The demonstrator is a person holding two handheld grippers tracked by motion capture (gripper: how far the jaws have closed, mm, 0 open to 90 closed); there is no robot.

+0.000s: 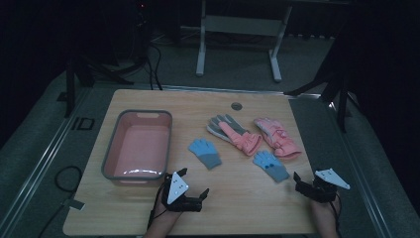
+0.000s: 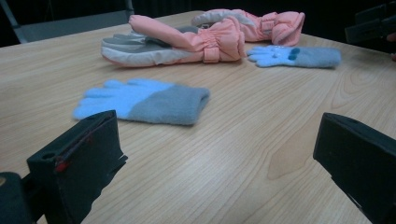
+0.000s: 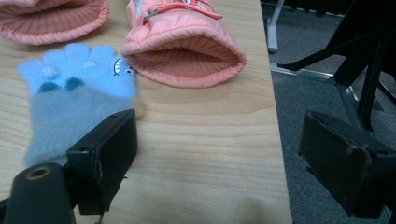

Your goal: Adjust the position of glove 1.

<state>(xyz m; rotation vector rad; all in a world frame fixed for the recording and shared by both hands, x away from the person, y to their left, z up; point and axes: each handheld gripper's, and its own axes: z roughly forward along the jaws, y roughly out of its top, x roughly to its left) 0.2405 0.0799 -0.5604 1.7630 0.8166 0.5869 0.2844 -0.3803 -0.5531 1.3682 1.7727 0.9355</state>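
The left gripper (image 1: 192, 184) sits just in front of the pink tub (image 1: 111, 148), jaws spread wide with nothing between them. Beyond it, right of the tub, lies a small blue-and-grey glove (image 1: 205, 152). The tub holds nothing that can be seen. The right gripper (image 1: 306, 181), well right of the tub at the table's (image 1: 237, 208) near corner, also stands wide and empty. A second blue glove (image 1: 271, 165) lies near it, with two pink ski gloves (image 1: 257, 135) beyond.
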